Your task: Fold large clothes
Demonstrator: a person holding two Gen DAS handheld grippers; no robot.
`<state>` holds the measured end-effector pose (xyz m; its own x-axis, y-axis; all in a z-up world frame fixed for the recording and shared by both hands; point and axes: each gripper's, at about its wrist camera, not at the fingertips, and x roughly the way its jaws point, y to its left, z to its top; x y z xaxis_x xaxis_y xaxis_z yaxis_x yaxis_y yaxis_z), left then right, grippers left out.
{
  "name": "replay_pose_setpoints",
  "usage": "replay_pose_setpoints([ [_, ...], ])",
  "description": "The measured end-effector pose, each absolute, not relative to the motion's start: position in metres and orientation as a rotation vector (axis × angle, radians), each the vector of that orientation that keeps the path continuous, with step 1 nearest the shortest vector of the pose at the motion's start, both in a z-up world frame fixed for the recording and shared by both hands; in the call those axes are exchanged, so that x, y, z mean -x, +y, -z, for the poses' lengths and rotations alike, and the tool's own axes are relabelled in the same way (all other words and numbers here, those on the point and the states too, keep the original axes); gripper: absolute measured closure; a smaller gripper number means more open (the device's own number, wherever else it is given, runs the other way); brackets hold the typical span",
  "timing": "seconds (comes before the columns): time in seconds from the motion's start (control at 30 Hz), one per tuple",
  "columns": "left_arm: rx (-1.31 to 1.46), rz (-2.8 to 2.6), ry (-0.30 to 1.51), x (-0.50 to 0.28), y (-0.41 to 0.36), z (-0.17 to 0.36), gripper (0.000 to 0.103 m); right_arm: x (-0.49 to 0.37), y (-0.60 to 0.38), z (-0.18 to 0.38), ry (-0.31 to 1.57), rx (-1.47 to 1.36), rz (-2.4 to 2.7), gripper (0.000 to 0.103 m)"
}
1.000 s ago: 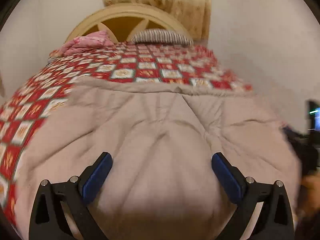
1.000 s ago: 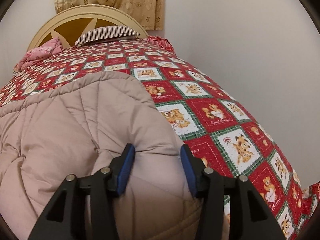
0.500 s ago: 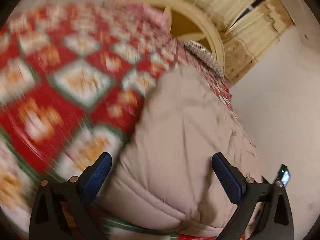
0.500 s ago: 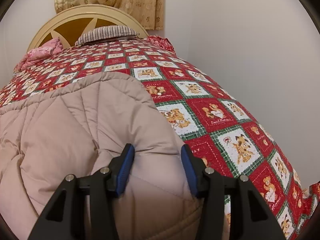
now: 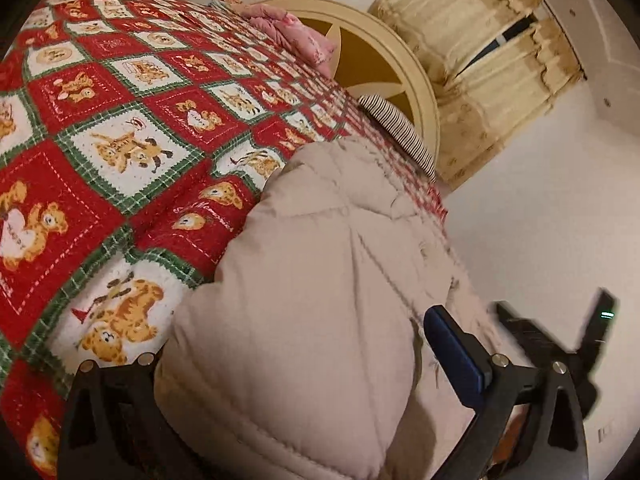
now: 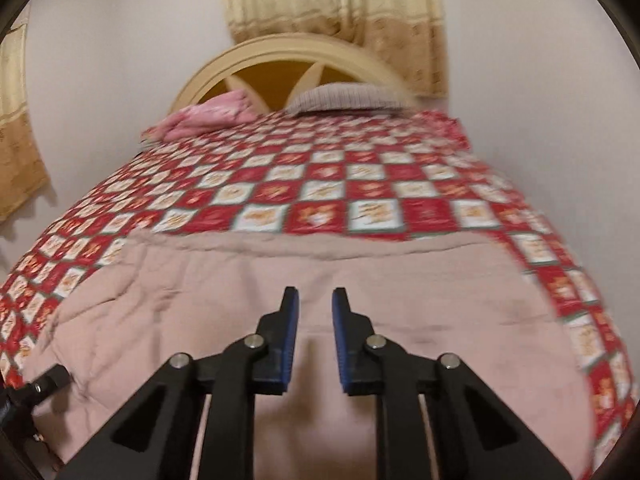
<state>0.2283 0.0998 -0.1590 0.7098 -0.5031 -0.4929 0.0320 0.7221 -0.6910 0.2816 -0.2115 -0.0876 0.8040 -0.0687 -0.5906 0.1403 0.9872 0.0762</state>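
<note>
My left tool (image 5: pixel 304 380) gapes wide around a puffy coat (image 5: pixel 320 300) corner; right tool (image 6: pixel 315 336) narrowly parted over it, gripping nothing. Coat lies on the bed's teddy quilt (image 6: pixel 320 184); headboard (image 6: pixel 280 60) behind.

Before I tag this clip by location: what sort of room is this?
Most likely a bedroom in a home: a bed with an arched headboard, a red patchwork quilt with pillows at its head, and curtains behind. A beige padded coat lies on the quilt.

Black angular left gripper (image 5: pixel 296 364) and right gripper (image 6: pixel 315 336), blue-padded, silver screws.
</note>
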Motion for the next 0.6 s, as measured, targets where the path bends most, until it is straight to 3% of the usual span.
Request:
replay_pose_setpoints([
  [0.13,0.709,0.337,0.714,-0.228,0.096,0.158,0.002,-0.316,-0.191,0.16,0.782,-0.087,0.087,0.089],
  [0.3,0.721,0.325,0.697,-0.241,0.086,0.156,0.002,-0.322,-0.203,0.164,0.8,-0.146,0.067,0.089],
  [0.33,0.728,0.339,0.692,-0.242,0.085,0.155,0.009,-0.321,-0.203,0.165,0.799,-0.148,0.069,0.089],
  [0.37,0.731,0.358,0.683,-0.242,0.085,0.154,0.031,-0.32,-0.202,0.165,0.799,-0.14,0.075,0.089],
  [0.47,0.714,0.46,0.643,-0.238,0.09,0.142,0.064,-0.319,-0.197,0.163,0.804,-0.117,0.088,0.089],
  [0.6,0.72,0.552,0.606,-0.231,0.093,0.126,0.077,-0.32,-0.193,0.161,0.824,-0.126,0.081,0.089],
])
